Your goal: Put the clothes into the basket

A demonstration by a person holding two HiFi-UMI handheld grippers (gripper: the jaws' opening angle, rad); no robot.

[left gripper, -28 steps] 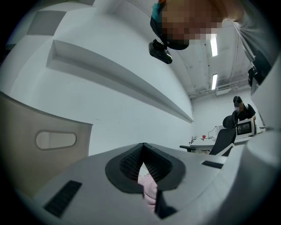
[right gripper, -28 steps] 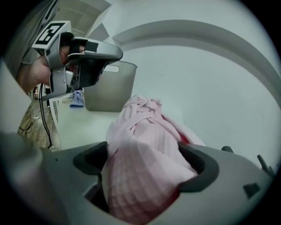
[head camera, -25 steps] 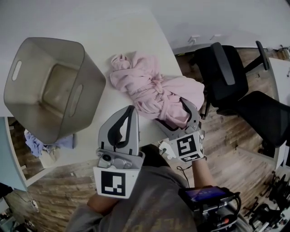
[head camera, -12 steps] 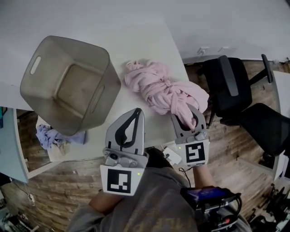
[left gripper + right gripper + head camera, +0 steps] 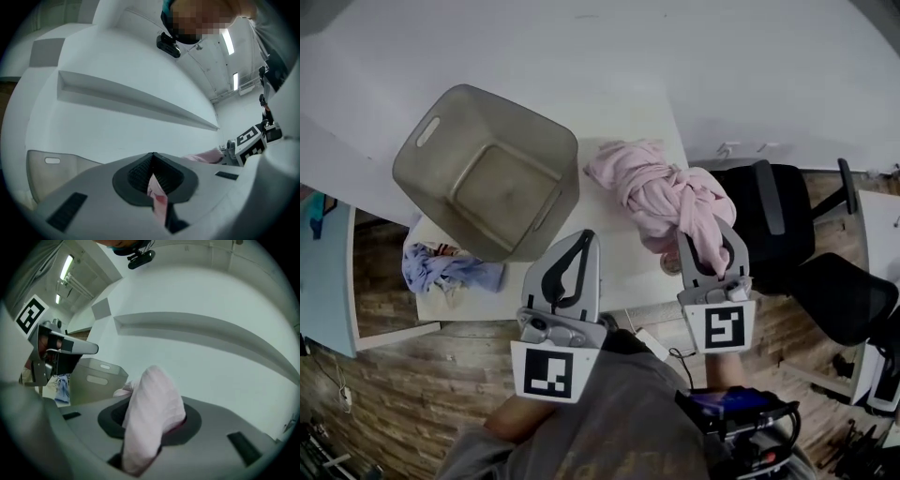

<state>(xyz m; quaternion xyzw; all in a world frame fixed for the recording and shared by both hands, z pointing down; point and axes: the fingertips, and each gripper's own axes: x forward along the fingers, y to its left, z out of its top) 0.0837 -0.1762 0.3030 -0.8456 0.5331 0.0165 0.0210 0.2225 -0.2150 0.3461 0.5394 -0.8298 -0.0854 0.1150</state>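
A pink garment (image 5: 656, 192) lies bunched on the white table (image 5: 623, 258), to the right of an empty grey basket (image 5: 487, 173) with slot handles. My right gripper (image 5: 705, 239) is shut on the garment's near end; its jaws have just been closing with that cloth between them. In the right gripper view the pink garment (image 5: 152, 408) bulges up out of the jaws. My left gripper (image 5: 587, 236) hovers shut near the table's front edge, between basket and garment. A thin pinkish sliver (image 5: 157, 197) shows between its pads; I cannot tell what it is.
A blue and white cloth (image 5: 450, 267) lies on a lower surface below the basket's near side. Two black office chairs (image 5: 778, 220) stand to the right of the table. A white wall runs behind the table. The floor below is wood.
My right gripper went from open beside the garment to shut on its near end and rose, pulling the cloth up. My left gripper also rose, still shut.
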